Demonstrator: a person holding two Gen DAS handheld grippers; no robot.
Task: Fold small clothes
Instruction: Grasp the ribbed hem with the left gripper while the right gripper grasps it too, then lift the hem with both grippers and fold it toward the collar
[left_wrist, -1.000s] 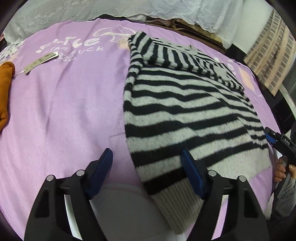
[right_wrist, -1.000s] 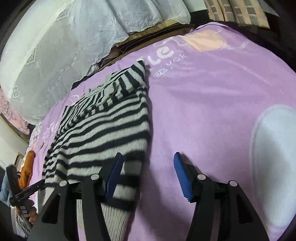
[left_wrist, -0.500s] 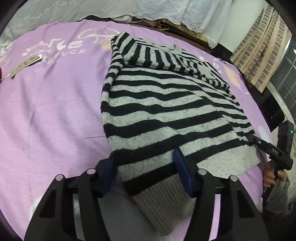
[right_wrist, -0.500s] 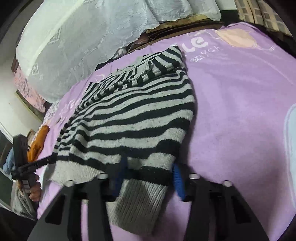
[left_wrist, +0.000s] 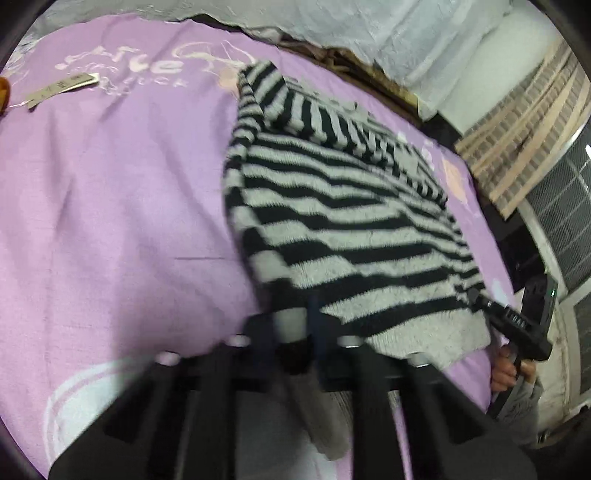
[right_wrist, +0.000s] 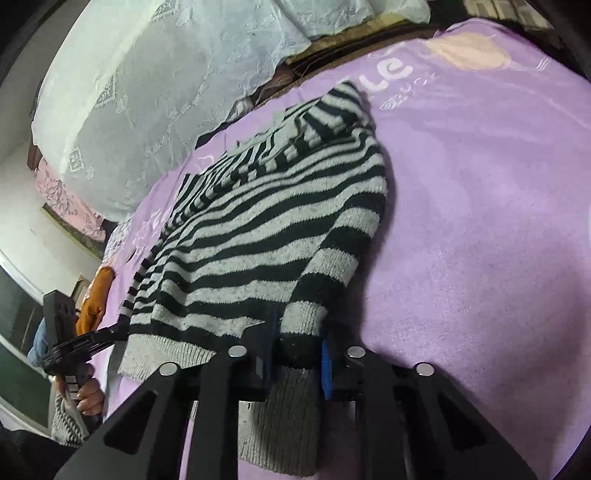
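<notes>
One striped sweater (left_wrist: 343, 221), fuzzy knit in black and grey bands with a ribbed grey hem, lies spread on a purple blanket (left_wrist: 110, 192) of short, soft pile printed with pale letters and round shapes. In the left wrist view the sweater fills the middle out to 3 o'clock; its folded sleeve runs across the far end toward 12 o'clock. A paper tag (left_wrist: 59, 88) lies flat at 10 o'clock, well apart from the knit, and an orange cloth (right_wrist: 94, 299) shows at 9 o'clock in the right wrist view. White lace fabric (right_wrist: 147, 92) hangs beyond the blanket's far edge.

From 7 to 11 o'clock in the left wrist view the blanket is bare, wide room beside the sweater's side edge. In the right wrist view the bare blanket runs from 1 to 5 o'clock.

The left tongs (left_wrist: 308, 325) have their jaws together on the hem corner at 6 o'clock, the picture there blurred. The right tongs (right_wrist: 295, 350) are closing, with the other hem corner bunched between the blue pads (right_wrist: 325, 363), which press on it.
</notes>
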